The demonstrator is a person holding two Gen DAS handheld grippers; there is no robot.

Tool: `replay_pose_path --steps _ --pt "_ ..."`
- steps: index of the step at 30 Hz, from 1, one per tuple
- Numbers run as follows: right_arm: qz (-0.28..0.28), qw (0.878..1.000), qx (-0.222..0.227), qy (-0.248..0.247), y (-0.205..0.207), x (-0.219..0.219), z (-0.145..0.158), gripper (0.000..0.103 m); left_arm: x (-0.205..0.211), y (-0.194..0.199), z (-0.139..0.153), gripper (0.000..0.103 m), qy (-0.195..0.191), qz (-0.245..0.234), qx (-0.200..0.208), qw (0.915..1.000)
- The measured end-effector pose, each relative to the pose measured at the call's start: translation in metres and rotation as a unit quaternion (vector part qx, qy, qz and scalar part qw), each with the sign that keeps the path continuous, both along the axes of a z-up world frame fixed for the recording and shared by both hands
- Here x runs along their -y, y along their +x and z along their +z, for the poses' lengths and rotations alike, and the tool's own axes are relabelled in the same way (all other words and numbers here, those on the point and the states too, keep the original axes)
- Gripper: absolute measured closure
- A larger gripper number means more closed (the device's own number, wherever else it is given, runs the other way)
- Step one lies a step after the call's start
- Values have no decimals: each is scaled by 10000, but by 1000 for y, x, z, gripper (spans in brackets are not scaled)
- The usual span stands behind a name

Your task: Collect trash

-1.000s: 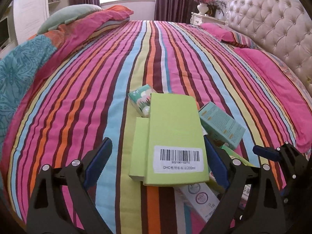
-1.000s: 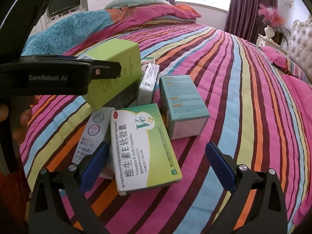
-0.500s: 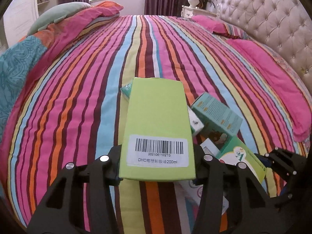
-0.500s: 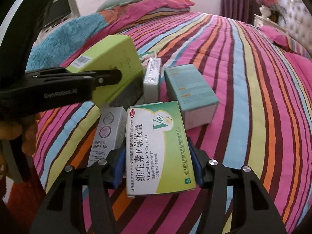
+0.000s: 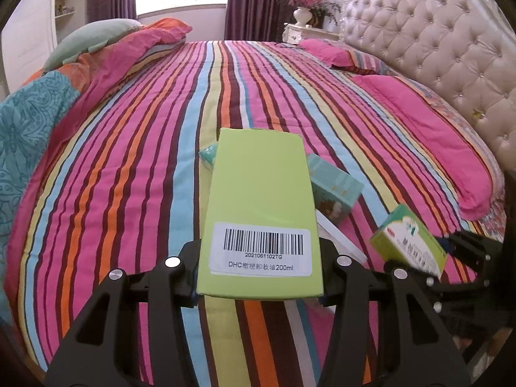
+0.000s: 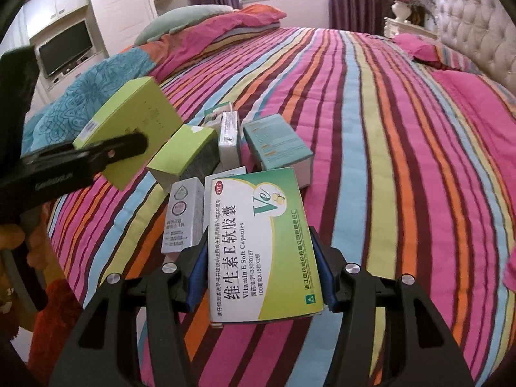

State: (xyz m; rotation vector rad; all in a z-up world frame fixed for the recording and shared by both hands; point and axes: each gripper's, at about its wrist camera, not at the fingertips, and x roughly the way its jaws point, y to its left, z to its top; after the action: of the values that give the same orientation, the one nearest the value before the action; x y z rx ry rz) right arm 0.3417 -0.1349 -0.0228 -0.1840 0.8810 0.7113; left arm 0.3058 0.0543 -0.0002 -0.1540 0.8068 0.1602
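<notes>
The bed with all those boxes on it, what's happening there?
A person is clearing empty cartons off the striped bed with a handheld gripper in each hand. The left gripper is shut on a lime box, lifted clear of the pile. The right gripper is shut on a vitamin E box. A teal box, a white box and a few others lie on the bed.
</notes>
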Motion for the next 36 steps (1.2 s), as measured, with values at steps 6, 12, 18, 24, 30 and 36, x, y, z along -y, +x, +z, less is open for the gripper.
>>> replay_pose_path --steps 6,12,18,24,30,36 --pt "-260 9996 91 70 -19 12 11 50 6 -32 7 54 -21 -161 71 9998" --pt "-434 9988 181 117 -37 21 20 50 8 -63 9 54 -6 -261 109 9996" --pt "-595 9980 162 170 -57 32 21 50 11 -95 7 54 -77 -341 115 9993" --pt "-637 9976 119 252 -78 42 18 50 16 -125 3 54 -113 -419 114 9990" --pt "-715 9968 16 360 -96 49 12 50 23 -152 -6 54 -90 -511 46 9986" --pt "-620 9976 -21 307 -118 50 6 50 27 -178 -18 54 -118 -570 -66 9983"
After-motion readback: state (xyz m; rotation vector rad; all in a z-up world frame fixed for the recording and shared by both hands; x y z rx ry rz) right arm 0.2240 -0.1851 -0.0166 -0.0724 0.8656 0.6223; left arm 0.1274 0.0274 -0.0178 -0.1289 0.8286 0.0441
